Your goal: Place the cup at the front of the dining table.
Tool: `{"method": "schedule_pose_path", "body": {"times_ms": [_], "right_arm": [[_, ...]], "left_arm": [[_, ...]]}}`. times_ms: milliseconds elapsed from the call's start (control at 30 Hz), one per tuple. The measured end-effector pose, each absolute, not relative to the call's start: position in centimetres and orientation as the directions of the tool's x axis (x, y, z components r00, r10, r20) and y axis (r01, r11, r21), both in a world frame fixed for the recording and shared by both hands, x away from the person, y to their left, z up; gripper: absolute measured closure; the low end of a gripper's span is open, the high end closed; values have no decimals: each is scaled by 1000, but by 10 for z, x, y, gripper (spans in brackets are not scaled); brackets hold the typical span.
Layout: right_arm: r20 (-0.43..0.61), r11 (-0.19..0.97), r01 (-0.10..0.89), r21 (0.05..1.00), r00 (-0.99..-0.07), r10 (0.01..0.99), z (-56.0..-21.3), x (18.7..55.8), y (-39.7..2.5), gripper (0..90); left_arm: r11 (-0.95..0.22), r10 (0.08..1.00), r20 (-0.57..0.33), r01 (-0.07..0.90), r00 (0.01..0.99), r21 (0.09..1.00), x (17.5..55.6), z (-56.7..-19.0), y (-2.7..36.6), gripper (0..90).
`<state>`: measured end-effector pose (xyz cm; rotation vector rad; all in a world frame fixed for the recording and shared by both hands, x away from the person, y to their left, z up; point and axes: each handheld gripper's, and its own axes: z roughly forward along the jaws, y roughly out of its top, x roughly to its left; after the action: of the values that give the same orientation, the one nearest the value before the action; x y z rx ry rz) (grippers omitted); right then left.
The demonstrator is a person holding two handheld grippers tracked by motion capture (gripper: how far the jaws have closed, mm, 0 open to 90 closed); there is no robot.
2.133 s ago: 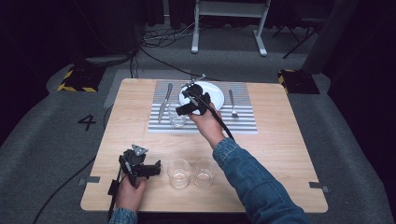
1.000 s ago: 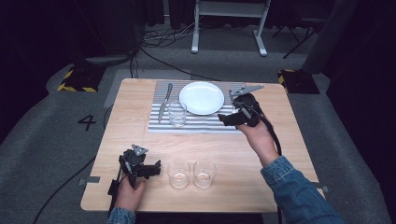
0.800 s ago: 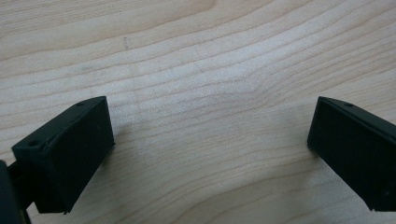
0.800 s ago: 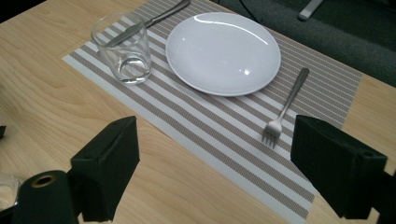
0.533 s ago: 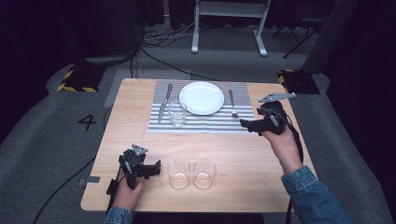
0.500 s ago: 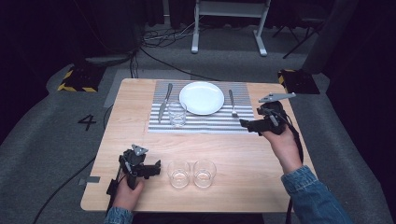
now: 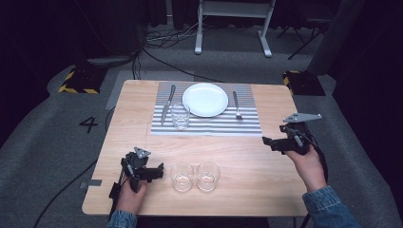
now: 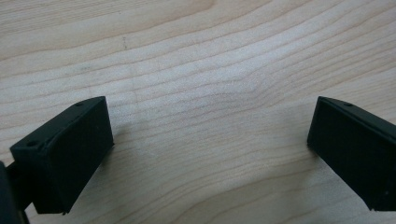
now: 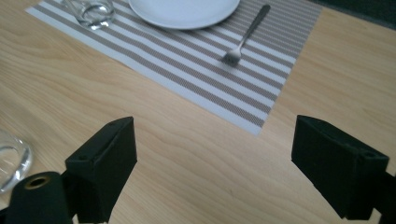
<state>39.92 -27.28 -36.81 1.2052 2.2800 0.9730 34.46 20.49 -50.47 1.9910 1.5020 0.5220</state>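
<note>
A white plate (image 7: 206,99) lies on a striped placemat (image 7: 209,124), with a knife (image 7: 167,104) to its left and a fork (image 7: 235,105) to its right. One empty glass (image 7: 180,115) stands on the mat's left part. Two more glasses (image 7: 182,176) (image 7: 208,176) stand side by side near the front edge. My left gripper (image 7: 158,171) rests open on the wood just left of them; its own view has bare wood between the jaws (image 8: 210,135). My right gripper (image 7: 267,142) hovers open and empty off the mat's front right corner, facing the fork (image 9: 244,37) and plate (image 9: 183,8).
The wooden table (image 7: 123,123) has free wood between the mat and the front glasses. A glass rim (image 9: 10,158) shows at the left edge of the right gripper view. Dark floor, cables and a stand's legs (image 7: 233,28) lie beyond the table.
My right gripper has drawn back from the plate, swinging right and toward the front, past the mat's right edge, with nothing in it. The left gripper has stayed put.
</note>
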Motion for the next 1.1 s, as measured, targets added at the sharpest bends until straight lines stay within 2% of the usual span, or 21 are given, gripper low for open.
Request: {"method": "schedule_pose_path", "body": {"times_ms": [300, 567, 867, 1033, 1100], "right_arm": [[-11, 389, 598, 701, -536, 844, -402, 385, -296, 145], [40, 353, 642, 681, -514, 857, -435, 371, -315, 145], [40, 388, 663, 640, -533, 845, -472, 354, -324, 121], [70, 364, 670, 647, -528, 847, -490, 346, -327, 119], [52, 365, 646, 670, -531, 846, -494, 343, -328, 108]], "left_arm": [[-194, 957, -35, 727, 287, 659, 345, -505, 205, 4], [-193, 957, -36, 727, 287, 659, 345, -505, 205, 3], [-194, 957, -35, 726, 287, 659, 345, -505, 205, 3], [-193, 957, -37, 727, 287, 659, 345, -505, 205, 3], [-192, 957, -38, 727, 288, 659, 345, -505, 205, 3]]}}
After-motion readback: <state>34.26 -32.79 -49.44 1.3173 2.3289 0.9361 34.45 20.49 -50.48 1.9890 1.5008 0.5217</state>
